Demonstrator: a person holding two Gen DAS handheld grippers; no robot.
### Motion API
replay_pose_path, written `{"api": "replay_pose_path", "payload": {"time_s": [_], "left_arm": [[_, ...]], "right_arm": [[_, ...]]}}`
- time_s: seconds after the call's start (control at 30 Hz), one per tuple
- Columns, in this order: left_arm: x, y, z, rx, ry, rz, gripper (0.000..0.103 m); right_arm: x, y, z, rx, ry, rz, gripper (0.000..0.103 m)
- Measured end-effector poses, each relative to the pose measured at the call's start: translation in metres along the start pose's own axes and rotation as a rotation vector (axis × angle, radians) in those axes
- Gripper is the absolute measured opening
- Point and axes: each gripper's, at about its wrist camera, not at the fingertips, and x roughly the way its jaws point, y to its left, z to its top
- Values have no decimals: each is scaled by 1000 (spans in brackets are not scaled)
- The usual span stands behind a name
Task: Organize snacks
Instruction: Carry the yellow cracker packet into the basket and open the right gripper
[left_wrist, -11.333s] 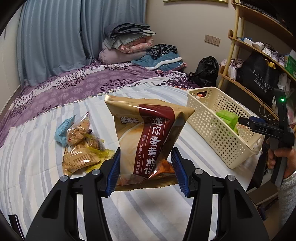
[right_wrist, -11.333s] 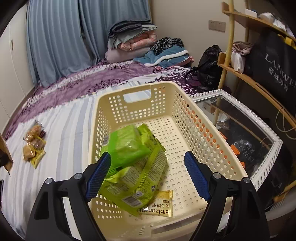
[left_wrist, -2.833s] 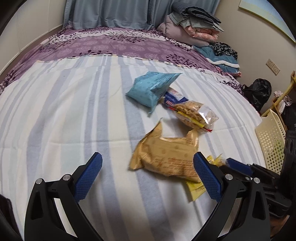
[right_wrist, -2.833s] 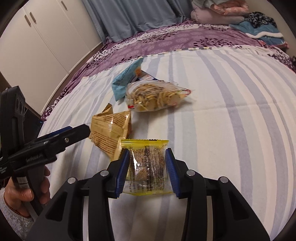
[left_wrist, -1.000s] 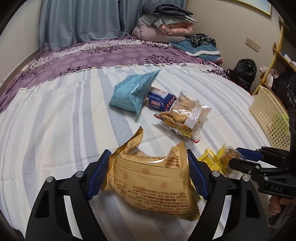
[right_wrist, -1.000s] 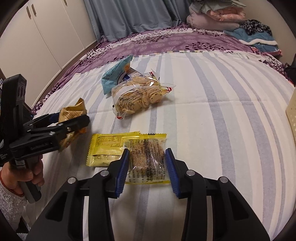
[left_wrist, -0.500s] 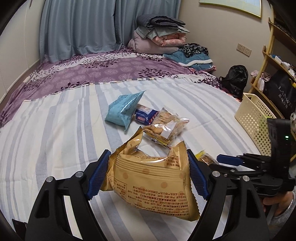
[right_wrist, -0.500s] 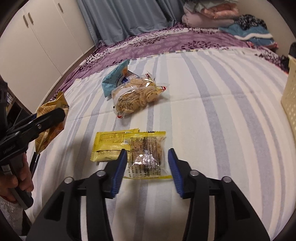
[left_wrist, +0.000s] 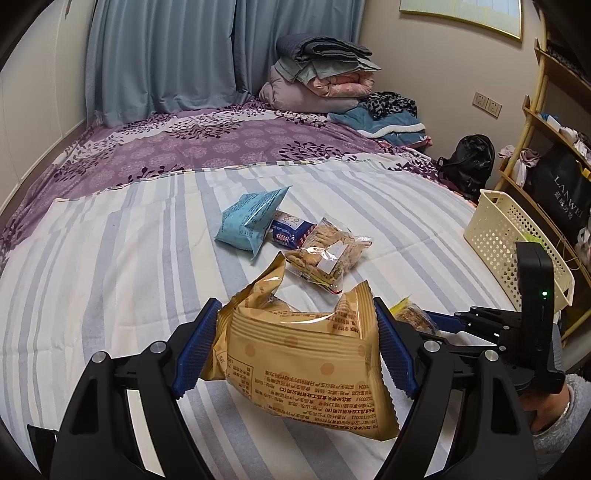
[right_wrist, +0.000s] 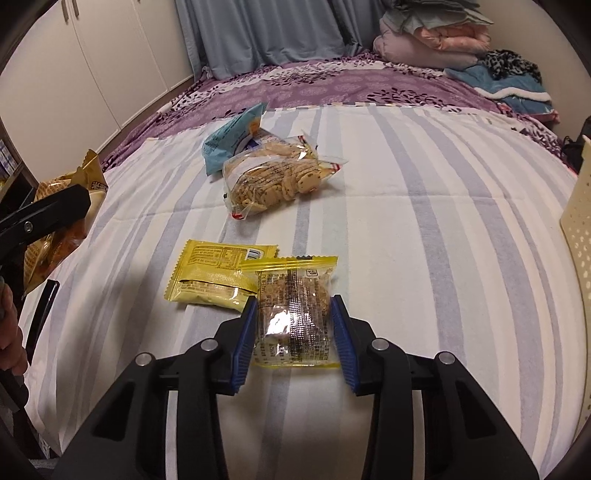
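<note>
My left gripper (left_wrist: 295, 349) is shut on a tan snack bag (left_wrist: 299, 362) and holds it above the striped bed cover; the bag also shows at the left edge of the right wrist view (right_wrist: 59, 206). My right gripper (right_wrist: 293, 334) is shut on a clear yellow-edged cracker pack (right_wrist: 293, 310), low over the bed. A second yellow pack (right_wrist: 214, 277) lies just left of it. A clear cookie bag (left_wrist: 327, 256) and a light blue bag (left_wrist: 251, 219) lie farther back on the bed. The cream basket (left_wrist: 513, 247) stands at the right.
A small dark blue pack (left_wrist: 290, 230) lies between the blue bag and the cookie bag. Folded bedding (left_wrist: 321, 85) is stacked at the far end of the bed. A black bag (left_wrist: 467, 162) and a wooden shelf (left_wrist: 535, 122) stand to the right, beyond the basket.
My left gripper closed on the tan bag and has lifted it off the bed. My right gripper stays around the yellow-edged pack and has tightened on it slightly.
</note>
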Motion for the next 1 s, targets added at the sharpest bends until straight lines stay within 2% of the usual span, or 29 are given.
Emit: {"api": "replay_pose_path", "payload": {"time_s": [0.27,0.67,1.0], "left_arm": [[-15,-20,7,39,-31,-12,81],[-32,-70,17,130,-65,-48,81],[-37,-112,24,204,-75,-92,81]], "right_arm": [[-47,-28,-2,69,-94,-13,40],[-116,-78,-11,178,-246,-56,40],[-176,-131,-24,279,-384,-154,40]]}}
